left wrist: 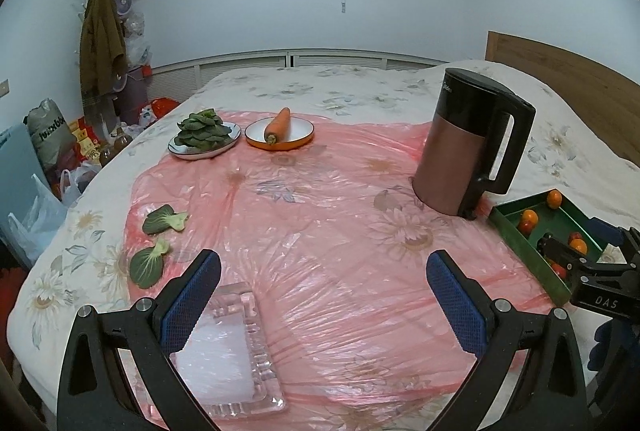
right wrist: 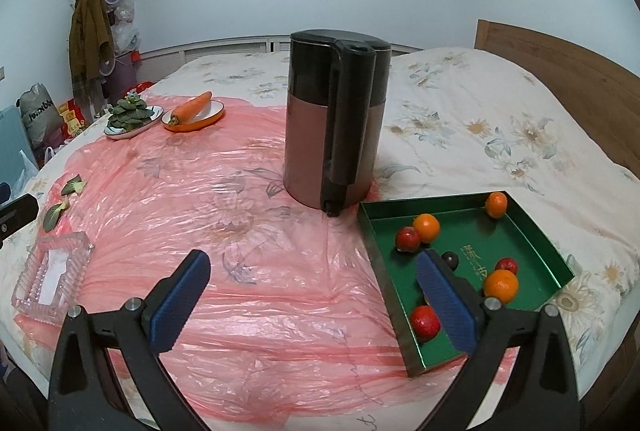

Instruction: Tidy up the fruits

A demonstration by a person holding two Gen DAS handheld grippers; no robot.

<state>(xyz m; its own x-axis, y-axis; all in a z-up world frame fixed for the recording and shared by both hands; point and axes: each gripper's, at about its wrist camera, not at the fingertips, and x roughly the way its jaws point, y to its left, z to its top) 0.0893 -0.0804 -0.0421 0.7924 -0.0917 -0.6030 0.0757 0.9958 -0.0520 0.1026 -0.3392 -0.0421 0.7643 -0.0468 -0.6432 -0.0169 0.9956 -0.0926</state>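
A green tray [right wrist: 532, 231] lies on the bed at the right, also in the left wrist view [left wrist: 516, 231]. It holds oranges [right wrist: 501, 285], small red fruits [right wrist: 426, 321] and one dark fruit [right wrist: 450, 259]. A clear glass dish [left wrist: 228, 355] lies empty at the front left, also in the right wrist view [right wrist: 50, 275]. My left gripper [left wrist: 324, 299] is open and empty, its left finger above the dish. My right gripper [right wrist: 312, 295] is open and empty, its right finger over the tray's near left part.
A brown and black kettle [right wrist: 336, 127] stands on the pink plastic sheet [right wrist: 240, 231] behind the tray. At the back are a plate of greens [left wrist: 204, 137] and a carrot [left wrist: 278, 125] on an orange plate. Two loose green leaves [left wrist: 160, 221] lie at the left.
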